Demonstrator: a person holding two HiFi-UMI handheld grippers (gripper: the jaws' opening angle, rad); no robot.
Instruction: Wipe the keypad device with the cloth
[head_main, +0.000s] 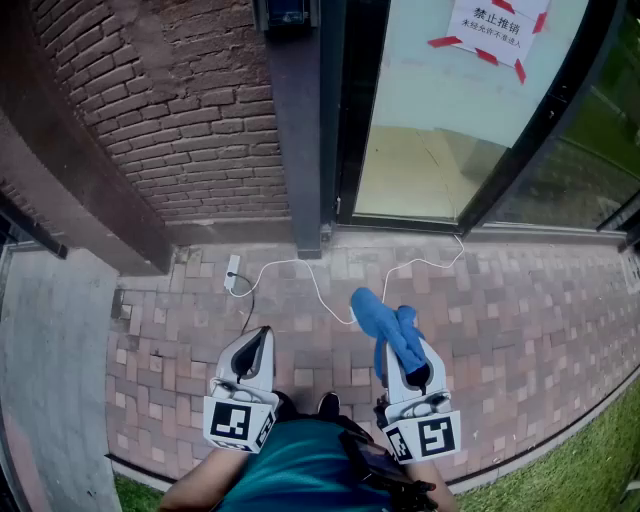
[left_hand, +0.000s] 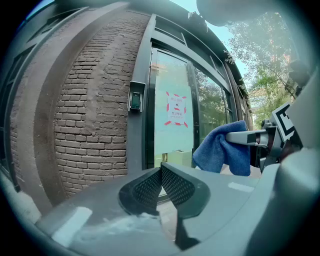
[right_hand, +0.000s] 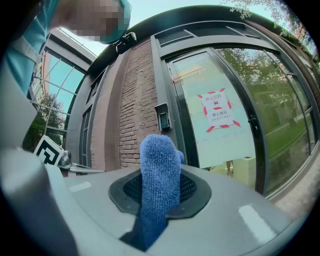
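Brick wall (head_main: 200, 110); fuzzy blue cloth (head_main: 392, 330)

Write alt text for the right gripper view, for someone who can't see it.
A blue cloth is clamped in the right tongs and sticks up in the foreground. Behind it, a keypad is mounted on a dark post between a brick wall and a glass door bearing a red-and-white notice.

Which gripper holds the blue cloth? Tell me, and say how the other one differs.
The right gripper: its jaws clamp the blue cloth, which sticks out ahead of them. The left gripper has its jaws closed together with nothing between.
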